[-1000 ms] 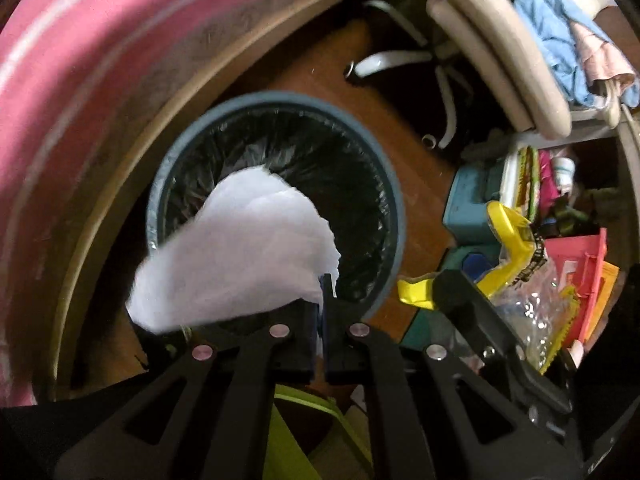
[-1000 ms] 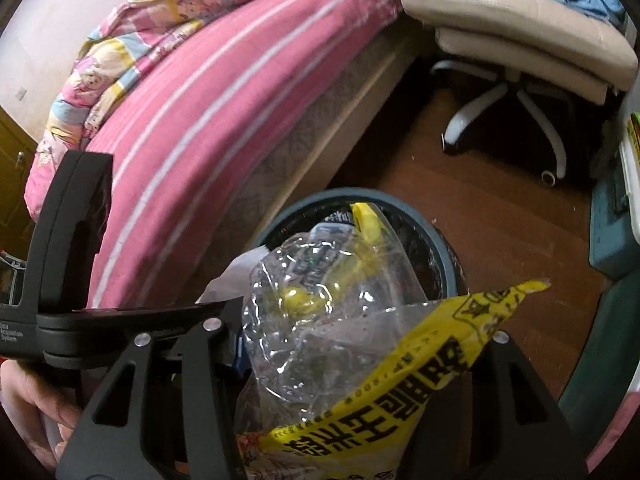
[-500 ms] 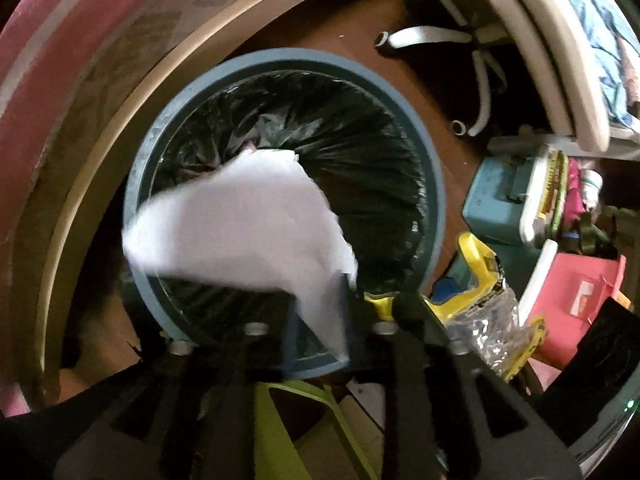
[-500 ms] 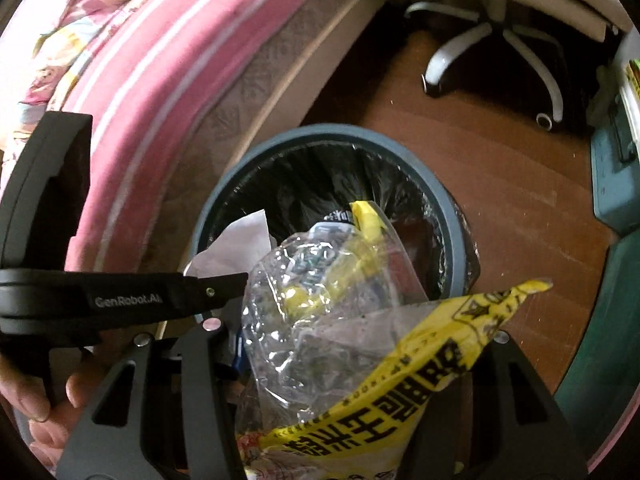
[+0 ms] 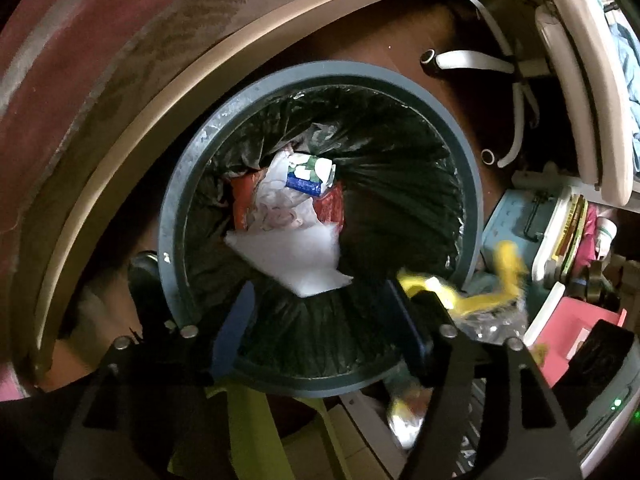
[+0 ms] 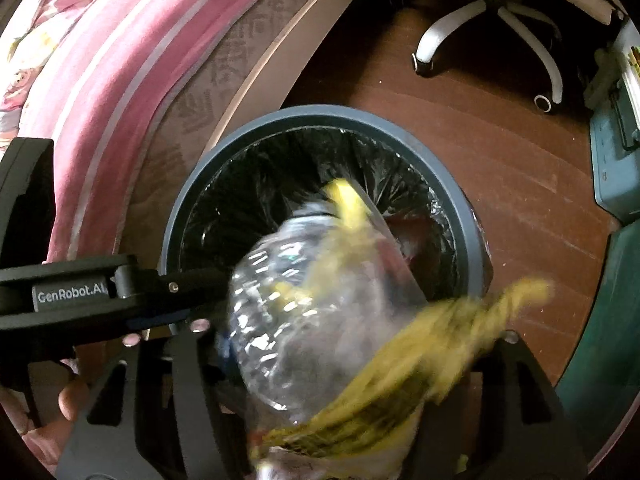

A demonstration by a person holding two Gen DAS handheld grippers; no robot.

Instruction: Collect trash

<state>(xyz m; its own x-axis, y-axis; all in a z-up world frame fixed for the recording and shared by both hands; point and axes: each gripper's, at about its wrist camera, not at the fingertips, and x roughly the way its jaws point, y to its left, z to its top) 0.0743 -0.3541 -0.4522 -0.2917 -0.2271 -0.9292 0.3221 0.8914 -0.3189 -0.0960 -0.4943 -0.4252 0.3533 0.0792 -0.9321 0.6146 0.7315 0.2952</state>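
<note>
A round grey bin (image 5: 172,216) with a black liner stands on the floor beside the bed; it also shows in the right wrist view (image 6: 280,120). My left gripper (image 5: 320,312) is open above the bin's near rim. The white tissue (image 5: 296,256) is loose below it, inside the bin above other trash. My right gripper (image 6: 344,372) has its jaws wide apart around a crumpled clear plastic bottle (image 6: 304,320) and a yellow wrapper (image 6: 400,372), both blurred, over the bin's near edge. I cannot tell whether the jaws still grip them.
A bed with a pink striped mattress (image 6: 100,80) and wooden frame (image 5: 100,168) runs along the left. An office chair base (image 6: 484,20) stands on the brown floor beyond the bin. Teal boxes (image 5: 516,220), books and a pink box (image 5: 576,328) crowd the right.
My left gripper opened and the tissue dropped into the bin. Both grippers moved over the bin. The bottle and wrapper in the right gripper are now blurred with motion.
</note>
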